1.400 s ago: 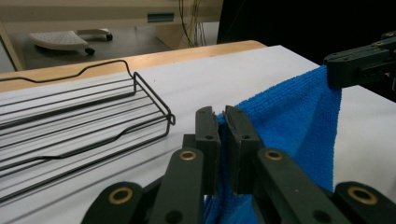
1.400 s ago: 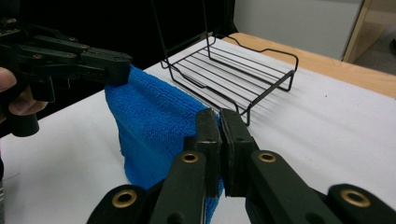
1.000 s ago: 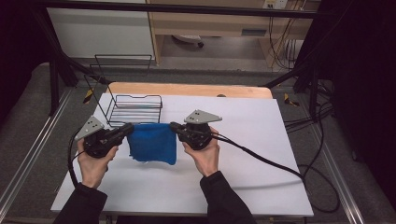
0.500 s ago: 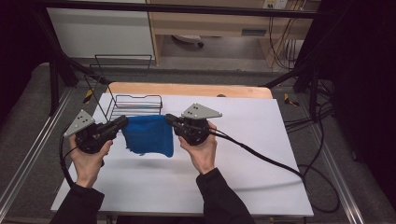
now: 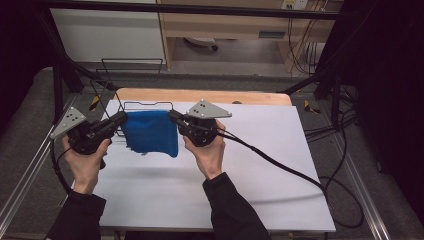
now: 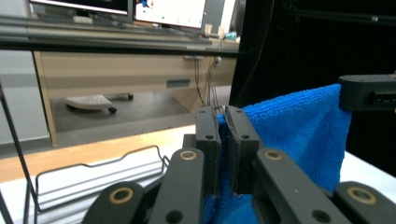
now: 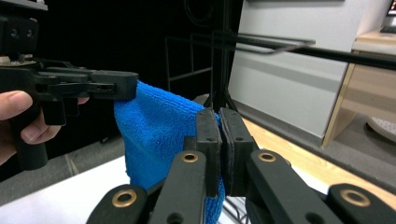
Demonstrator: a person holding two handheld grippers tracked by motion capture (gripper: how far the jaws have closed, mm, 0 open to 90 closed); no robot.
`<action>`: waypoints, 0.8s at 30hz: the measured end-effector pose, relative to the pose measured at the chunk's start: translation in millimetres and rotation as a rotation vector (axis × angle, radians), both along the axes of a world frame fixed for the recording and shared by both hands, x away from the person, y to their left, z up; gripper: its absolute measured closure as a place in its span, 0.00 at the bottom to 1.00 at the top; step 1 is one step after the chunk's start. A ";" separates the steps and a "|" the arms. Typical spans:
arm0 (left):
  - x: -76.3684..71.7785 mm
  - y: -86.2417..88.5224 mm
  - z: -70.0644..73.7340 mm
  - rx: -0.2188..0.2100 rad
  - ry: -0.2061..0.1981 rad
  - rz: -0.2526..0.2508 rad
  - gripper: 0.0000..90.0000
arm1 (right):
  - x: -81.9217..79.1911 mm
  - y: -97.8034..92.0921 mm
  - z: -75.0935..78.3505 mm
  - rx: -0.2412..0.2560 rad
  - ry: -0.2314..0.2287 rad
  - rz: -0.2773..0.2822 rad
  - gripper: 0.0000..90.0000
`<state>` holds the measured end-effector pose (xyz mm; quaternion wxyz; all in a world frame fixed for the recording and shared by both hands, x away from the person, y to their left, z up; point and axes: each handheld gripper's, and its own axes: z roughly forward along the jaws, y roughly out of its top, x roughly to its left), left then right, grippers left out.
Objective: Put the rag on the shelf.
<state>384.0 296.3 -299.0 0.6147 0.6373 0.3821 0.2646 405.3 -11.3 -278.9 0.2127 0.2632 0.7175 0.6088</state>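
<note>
A blue cloth (image 5: 150,132) hangs in the air above the white table (image 5: 250,165), stretched between both grippers. My left gripper (image 5: 122,118) is shut on its left top corner and my right gripper (image 5: 174,116) is shut on its right top corner. In the left gripper view the cloth (image 6: 299,135) is pinched between the jaws of the left gripper (image 6: 223,140), with the other gripper's jaw at the far corner. In the right gripper view the right gripper (image 7: 219,140) clamps the cloth (image 7: 159,135), and the left gripper (image 7: 116,86) holds the far corner.
A black wire rack (image 5: 145,106) stands on the table just behind the cloth, before a wooden strip (image 5: 200,95) along the far edge. A cable (image 5: 280,167) trails right from my right gripper across the table. A wooden desk (image 6: 116,74) lies beyond.
Both grippers have lifted the cloth off the table and carried it away from me toward the wire rack, spreading it taut between them.
</note>
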 end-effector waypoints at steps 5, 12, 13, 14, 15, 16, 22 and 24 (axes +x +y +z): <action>3.4 6.1 8.6 -0.005 -0.017 0.019 0.94 | 6.4 9.4 10.1 0.006 -0.024 -0.004 0.97; 8.7 12.7 19.1 -0.024 -0.050 0.044 0.94 | 12.6 18.0 20.1 0.009 -0.056 -0.010 0.97; 9.5 13.5 20.7 -0.026 -0.055 0.046 0.94 | 13.8 19.2 21.6 0.009 -0.059 -0.011 0.97; 10.4 14.3 22.4 -0.026 -0.057 0.050 0.94 | 14.7 20.0 23.3 0.010 -0.062 -0.009 0.97; 11.3 15.1 24.1 -0.027 -0.061 0.050 0.94 | 15.7 20.9 25.2 0.012 -0.064 -0.006 0.97; 12.0 15.6 25.9 -0.028 -0.065 0.053 0.94 | 16.6 21.6 27.0 0.016 -0.068 -0.005 0.97; 16.1 19.2 37.3 -0.041 -0.091 0.073 0.95 | 20.6 27.2 38.2 0.031 -0.092 -0.005 0.97; 17.1 20.5 41.4 -0.049 -0.099 0.079 0.95 | 22.6 29.9 43.6 0.035 -0.102 -0.003 0.97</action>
